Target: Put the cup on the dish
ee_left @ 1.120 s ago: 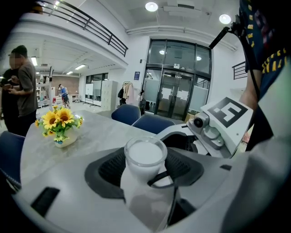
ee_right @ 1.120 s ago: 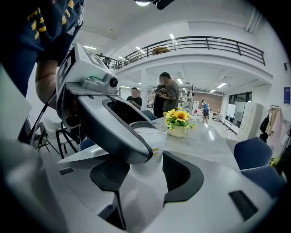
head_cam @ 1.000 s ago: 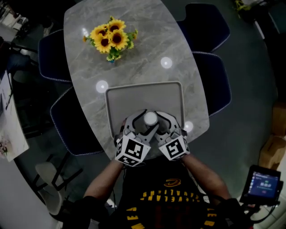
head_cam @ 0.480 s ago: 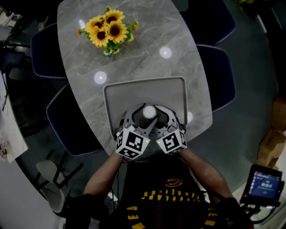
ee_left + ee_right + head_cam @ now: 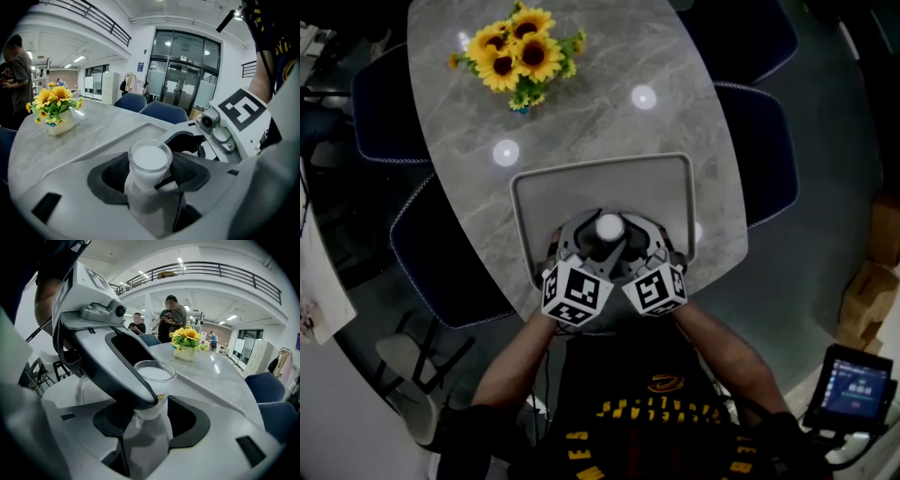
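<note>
At the six-o'clock edge of the grey marble table (image 5: 609, 131), seen from the head view, both forearms reach forward from the body and angle inward, so the two grippers meet in a shallow V over the near part of a pale rectangular tray (image 5: 546, 192). The left forearm (image 5: 520, 352) comes up from seven o'clock and the right forearm (image 5: 724, 345) from five o'clock, each marker cube facing up toward the camera.

Between them stands the cup (image 5: 609, 226), upright, clear-walled and filled with something white. It sits over the tray's six-o'clock half, though whether its base touches the tray cannot be told. The left gripper (image 5: 592, 240) is clenched on the cup, its dark pads (image 5: 111, 173) against the cup's sides below the rim. The right gripper (image 5: 628, 240) clasps the same cup from the other side, and one left jaw crosses in front of the cup in the right gripper view.

Sunflowers (image 5: 514, 58) in a small vase stand at the table's eleven o'clock, well apart from the tray. Dark blue chairs (image 5: 757, 159) flank the table at three and nine o'clock.
</note>
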### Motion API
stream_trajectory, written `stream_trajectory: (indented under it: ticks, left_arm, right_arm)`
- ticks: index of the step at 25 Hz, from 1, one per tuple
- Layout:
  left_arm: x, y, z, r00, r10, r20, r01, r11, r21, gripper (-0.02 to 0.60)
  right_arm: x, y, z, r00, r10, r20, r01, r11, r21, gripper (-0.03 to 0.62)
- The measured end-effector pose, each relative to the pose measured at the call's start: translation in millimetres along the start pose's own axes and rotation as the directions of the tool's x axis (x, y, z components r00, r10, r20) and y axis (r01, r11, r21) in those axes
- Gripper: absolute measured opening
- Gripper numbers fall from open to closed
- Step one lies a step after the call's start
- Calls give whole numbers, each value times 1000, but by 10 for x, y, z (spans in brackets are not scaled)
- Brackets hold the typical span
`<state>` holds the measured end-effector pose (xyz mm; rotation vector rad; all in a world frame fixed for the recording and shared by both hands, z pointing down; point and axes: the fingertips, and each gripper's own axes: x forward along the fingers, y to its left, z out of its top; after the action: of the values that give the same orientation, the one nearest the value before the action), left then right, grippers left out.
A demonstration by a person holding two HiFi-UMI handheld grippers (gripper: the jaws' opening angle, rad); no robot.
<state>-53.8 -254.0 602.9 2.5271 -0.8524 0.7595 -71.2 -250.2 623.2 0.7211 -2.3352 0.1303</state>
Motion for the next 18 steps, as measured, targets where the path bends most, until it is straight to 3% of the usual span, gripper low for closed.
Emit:
stream_trajectory:
  ticks: [7, 18]
  left_arm:
    - [7, -42, 33, 1000, 9, 14, -10, 998, 61, 267]
    - [-11, -48, 22, 999, 9, 35, -11, 998, 67, 267]
  right_arm:
    - [-16, -5, -42, 1000, -6, -11, 6, 1000, -11, 230]
    - [-13, 10, -55, 1000, -9, -20, 9, 1000, -23, 230]
